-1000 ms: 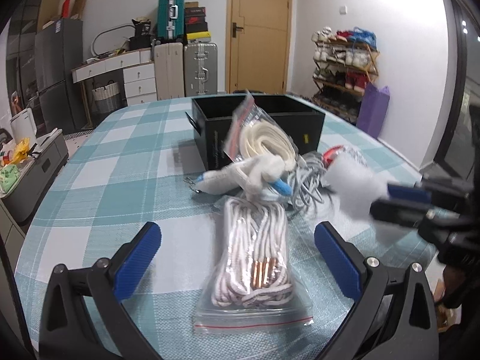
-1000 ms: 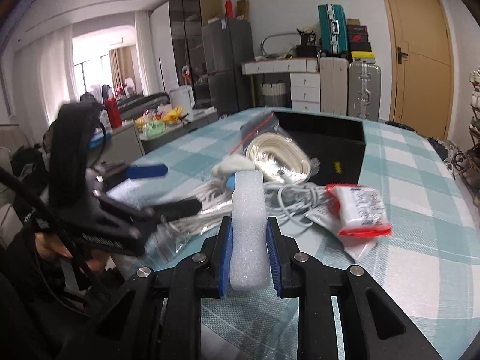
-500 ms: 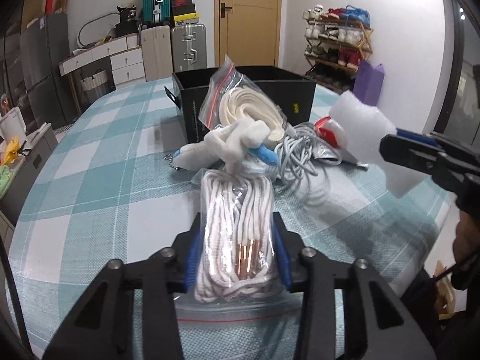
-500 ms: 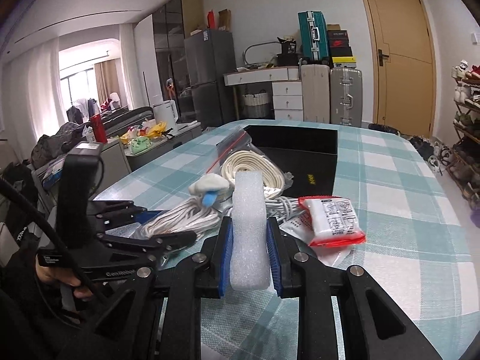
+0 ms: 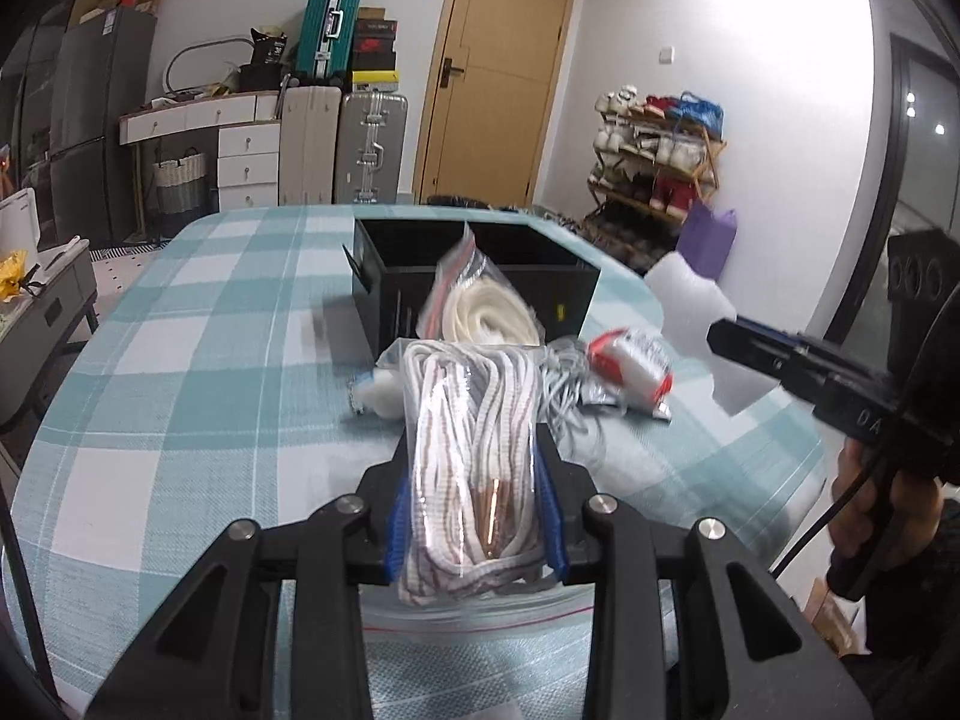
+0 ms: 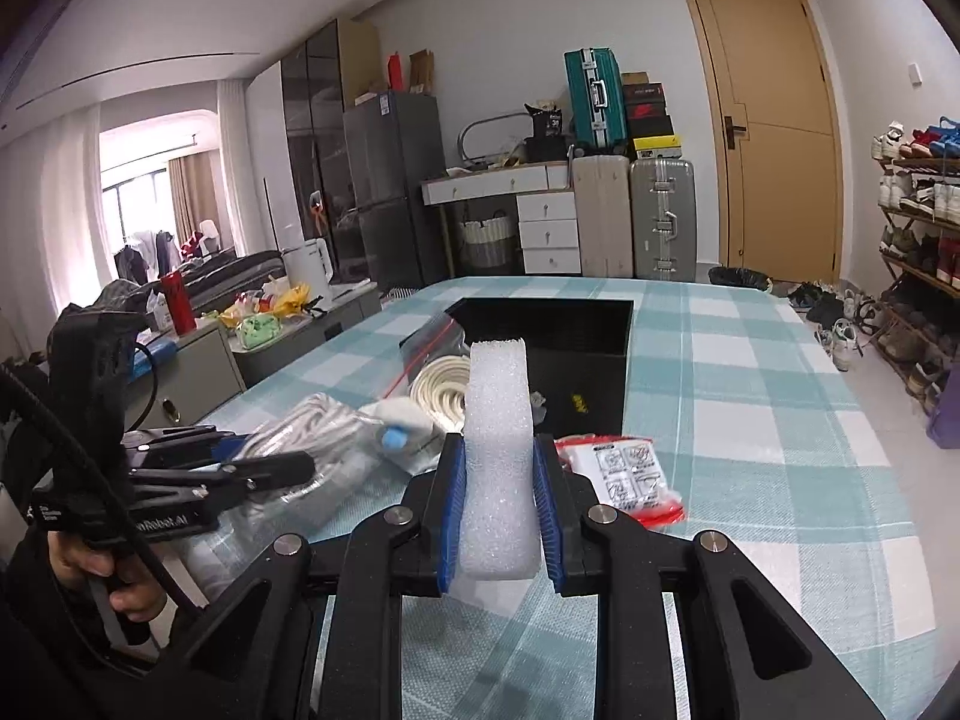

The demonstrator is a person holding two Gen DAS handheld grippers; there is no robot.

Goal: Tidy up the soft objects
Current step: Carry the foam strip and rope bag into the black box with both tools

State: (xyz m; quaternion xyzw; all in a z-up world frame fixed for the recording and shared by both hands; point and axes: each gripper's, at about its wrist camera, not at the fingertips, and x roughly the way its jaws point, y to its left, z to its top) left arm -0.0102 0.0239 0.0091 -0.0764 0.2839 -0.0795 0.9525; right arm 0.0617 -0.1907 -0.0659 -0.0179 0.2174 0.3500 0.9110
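One legible label, "Robot.AI", sits on the left gripper (image 6: 264,468).

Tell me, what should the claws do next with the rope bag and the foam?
Probably carry both forward to the open black box. The left claw has just closed on the clear bag of white rope, and the right claw grips the white foam block.

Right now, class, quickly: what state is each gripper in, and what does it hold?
Left gripper: just closed on the bagged rope.
Right gripper: shut on the foam block.
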